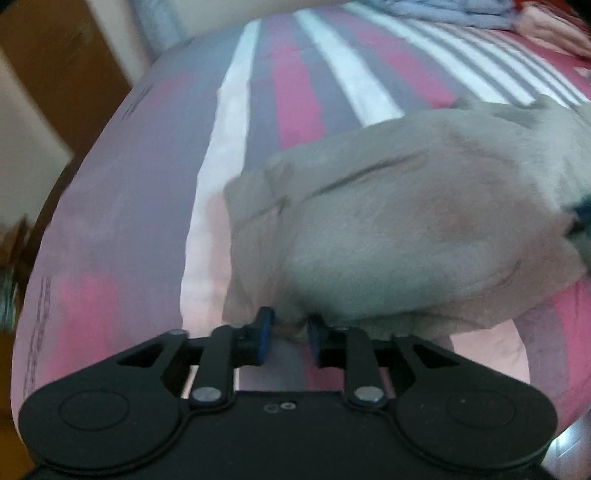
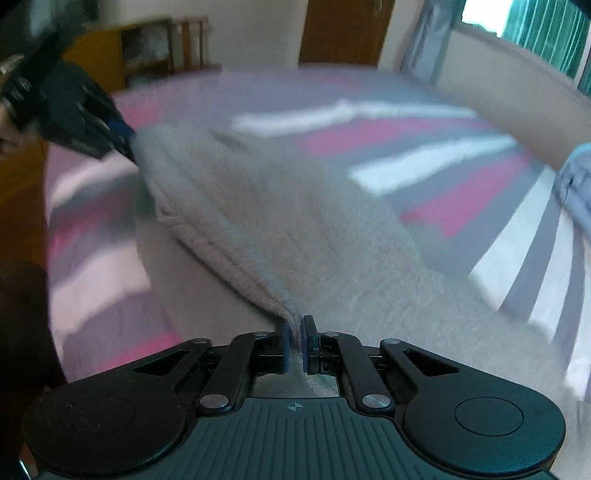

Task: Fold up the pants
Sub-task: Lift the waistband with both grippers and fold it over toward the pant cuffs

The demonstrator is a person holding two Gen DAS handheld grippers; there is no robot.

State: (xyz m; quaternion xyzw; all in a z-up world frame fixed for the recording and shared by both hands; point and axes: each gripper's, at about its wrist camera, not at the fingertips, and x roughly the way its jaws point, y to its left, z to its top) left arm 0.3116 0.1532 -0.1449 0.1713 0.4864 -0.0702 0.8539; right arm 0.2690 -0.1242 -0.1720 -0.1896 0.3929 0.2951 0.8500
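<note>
Grey-beige pants [image 1: 399, 229] lie bunched on a striped bedsheet [image 1: 122, 206]. My left gripper [image 1: 288, 328] pinches their near edge between its blue pads, lifting the cloth. In the right wrist view the pants [image 2: 280, 221] stretch from my right gripper [image 2: 294, 345], shut on a fold of the fabric, up to the left gripper [image 2: 122, 142] at the upper left, which holds the far corner. The cloth hangs taut between the two, above the sheet [image 2: 424, 177]. Both views are motion-blurred.
The bed's left edge [image 1: 85, 173] drops off beside a brown wooden door [image 1: 62, 62]. Folded bluish clothes [image 1: 450, 11] lie at the far end of the bed. A wooden shelf [image 2: 162, 44], a door [image 2: 343, 29] and a curtained window [image 2: 546, 33] stand beyond.
</note>
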